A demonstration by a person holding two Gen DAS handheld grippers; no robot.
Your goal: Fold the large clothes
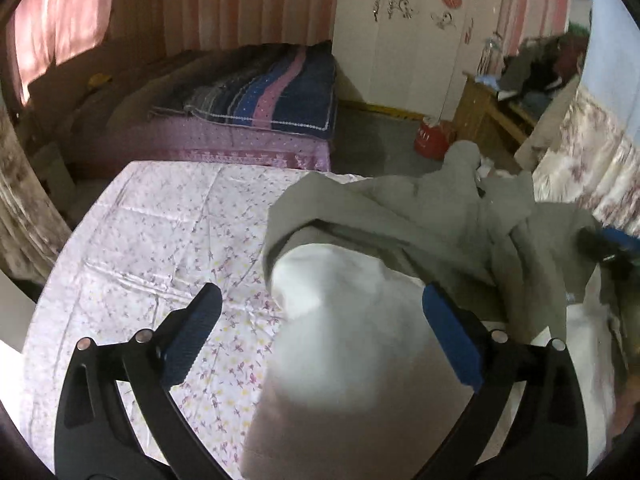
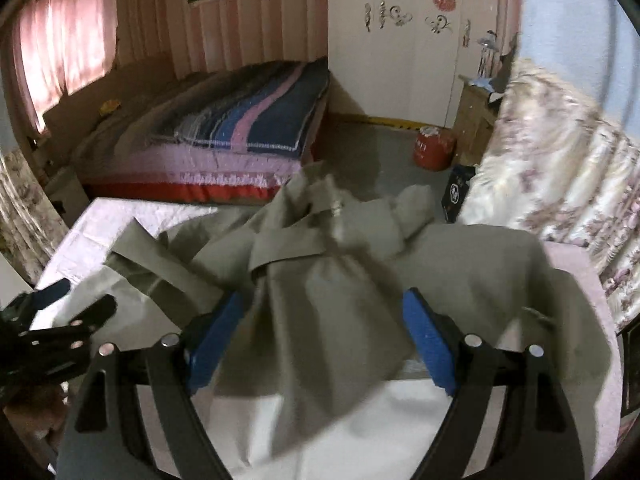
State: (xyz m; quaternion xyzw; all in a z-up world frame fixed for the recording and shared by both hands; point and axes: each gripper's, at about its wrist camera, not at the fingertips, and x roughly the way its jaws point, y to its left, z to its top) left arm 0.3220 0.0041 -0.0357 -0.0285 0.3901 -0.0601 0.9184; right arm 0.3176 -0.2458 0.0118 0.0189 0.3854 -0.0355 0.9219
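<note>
Two grippers: left gripper [image 1: 320,336] and right gripper [image 2: 324,340], fingers spread apart, nothing clamped.
Coat: grey-green coat [image 2: 320,280] was heaped on the floral bedsheet [image 1: 160,232].
Risk: bunched cloth could be folded crooked if seized blindly.

Left tool [image 1: 322,338] gapes around coat [image 1: 400,216] lining.

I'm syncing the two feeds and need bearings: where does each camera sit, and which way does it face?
Left wrist: on the left gripper, looking along its open fingers over the coat and floral sheet.
Right wrist: on the right gripper, fingers open around a coat fold; the left gripper shows at its left edge.
Shared: the coat, the far bed, the wardrobe and the red bucket.
</note>
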